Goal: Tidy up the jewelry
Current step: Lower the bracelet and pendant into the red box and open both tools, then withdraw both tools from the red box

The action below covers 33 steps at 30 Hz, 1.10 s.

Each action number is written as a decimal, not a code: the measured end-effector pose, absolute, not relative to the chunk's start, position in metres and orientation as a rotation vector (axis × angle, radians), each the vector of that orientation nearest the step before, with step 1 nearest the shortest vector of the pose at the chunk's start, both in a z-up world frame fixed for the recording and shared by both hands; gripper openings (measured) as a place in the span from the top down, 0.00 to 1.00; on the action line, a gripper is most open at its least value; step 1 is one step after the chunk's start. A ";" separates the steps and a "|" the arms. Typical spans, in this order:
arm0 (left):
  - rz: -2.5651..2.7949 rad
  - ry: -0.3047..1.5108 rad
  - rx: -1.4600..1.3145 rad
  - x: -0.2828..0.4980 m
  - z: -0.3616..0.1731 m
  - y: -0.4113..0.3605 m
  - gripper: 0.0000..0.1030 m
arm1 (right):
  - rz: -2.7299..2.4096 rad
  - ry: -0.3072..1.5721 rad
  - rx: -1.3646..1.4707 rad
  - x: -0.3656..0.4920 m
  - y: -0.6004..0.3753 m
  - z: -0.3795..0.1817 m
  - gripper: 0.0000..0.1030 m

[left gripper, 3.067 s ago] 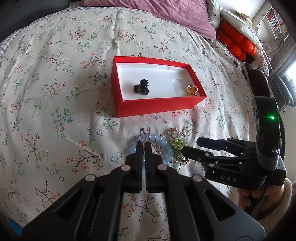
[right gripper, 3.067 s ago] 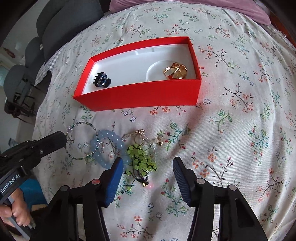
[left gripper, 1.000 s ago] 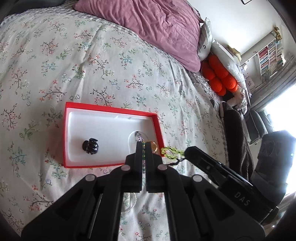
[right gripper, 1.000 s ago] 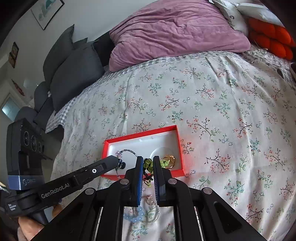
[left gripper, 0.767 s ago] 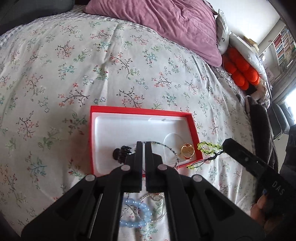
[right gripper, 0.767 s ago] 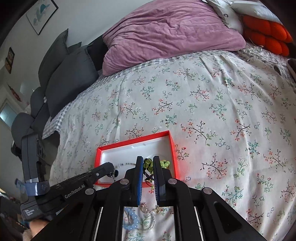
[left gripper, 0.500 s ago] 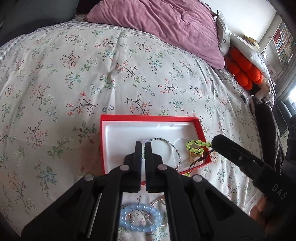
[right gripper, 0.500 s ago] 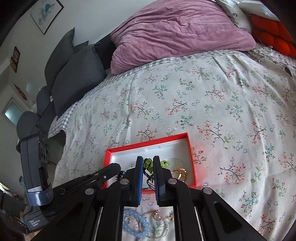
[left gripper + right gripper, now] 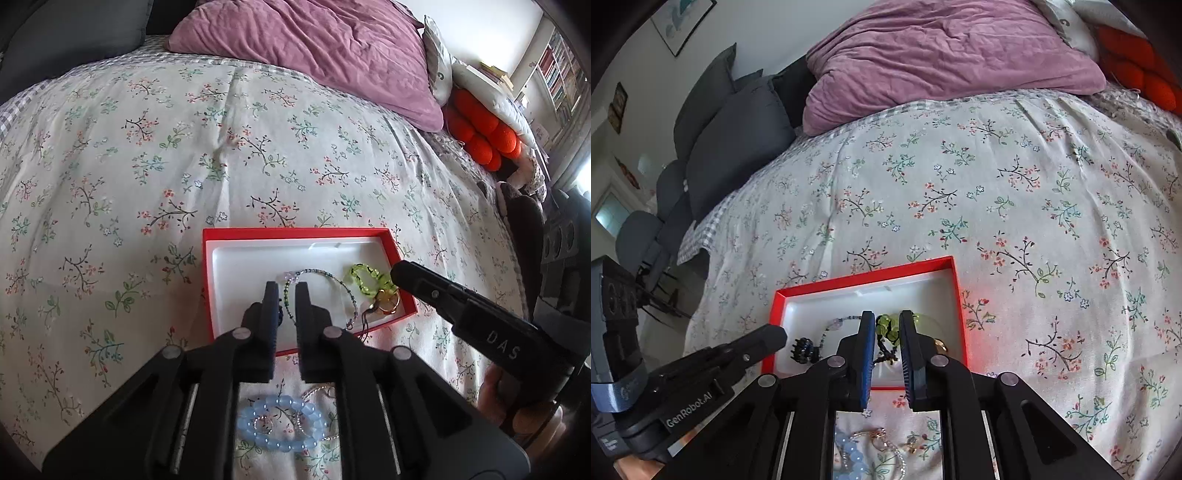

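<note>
I'm at the drop-off step: both pieces I carried over are now in the red box (image 9: 255, 233) on the bed (image 9: 155, 155). My left tongs (image 9: 286, 295) have just been opening and stand a little apart, with the thin beaded bracelet (image 9: 325, 275) running between them; as far as I can see the pads no longer press on it, and most of its loop already lies on the white liner. My right tongs (image 9: 887, 325) have likewise just been opening to a narrow gap, and the green bracelet (image 9: 369, 278) with its dark cord sits between and just beyond them, lying in the box beside the gold ring (image 9: 388, 301); I judge it released too, though the cord may be touching a pad. The black hair clip (image 9: 803, 349) is in the left part of the box. Still out on the bed, near me, are the blue bracelet (image 9: 282, 424) and a tangle of small silvery pieces (image 9: 882, 441). Next I should spread both tongs wider and lift straight up, watching that neither the fine bracelet nor the cord snags and drags out, then go back for the blue bracelet.
</note>
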<state>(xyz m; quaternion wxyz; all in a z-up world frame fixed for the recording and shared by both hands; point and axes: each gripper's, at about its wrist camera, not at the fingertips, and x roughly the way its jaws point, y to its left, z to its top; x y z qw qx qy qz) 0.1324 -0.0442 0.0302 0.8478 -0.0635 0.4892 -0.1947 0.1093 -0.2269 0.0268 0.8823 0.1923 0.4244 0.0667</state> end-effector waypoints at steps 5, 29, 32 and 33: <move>-0.418 1.034 -0.111 0.122 0.035 -0.045 0.69 | 0.126 0.890 0.410 0.104 -0.232 0.034 0.76; -0.403 1.075 0.133 0.058 0.022 -0.009 0.19 | 0.132 0.941 0.138 0.034 -0.212 0.035 0.23; -0.423 1.076 0.155 0.051 0.016 -0.007 0.18 | 0.126 0.955 0.096 0.026 -0.211 0.028 0.22; -0.430 1.076 0.160 0.049 0.014 -0.007 0.18 | 0.125 0.960 0.083 0.024 -0.211 0.026 0.22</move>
